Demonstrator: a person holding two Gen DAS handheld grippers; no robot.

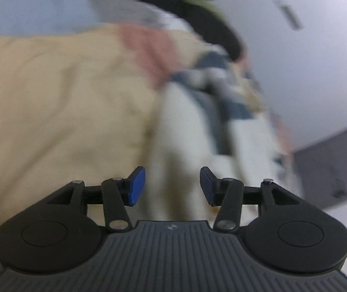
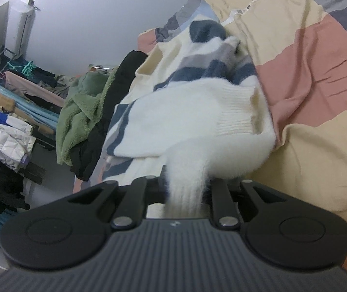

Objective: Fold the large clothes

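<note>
A fluffy white sweater with navy and grey stripes (image 2: pixel 197 102) lies folded over itself on the bed. My right gripper (image 2: pixel 185 192) is shut on a white fuzzy fold of it, which bunches between the fingers and hides the pads. In the blurred left wrist view the same sweater (image 1: pixel 188 131) lies ahead, and my left gripper (image 1: pixel 172 186) hangs just above it, open, its blue pads (image 1: pixel 136 187) apart with nothing between them.
The bed cover (image 2: pixel 319 73) has cream, salmon and grey patches. A green fleece (image 2: pixel 80 112) and a black garment (image 2: pixel 107 112) lie piled at the bed's far edge. Beyond them stands a rack with stacked clothes (image 2: pixel 7 112) against a white wall.
</note>
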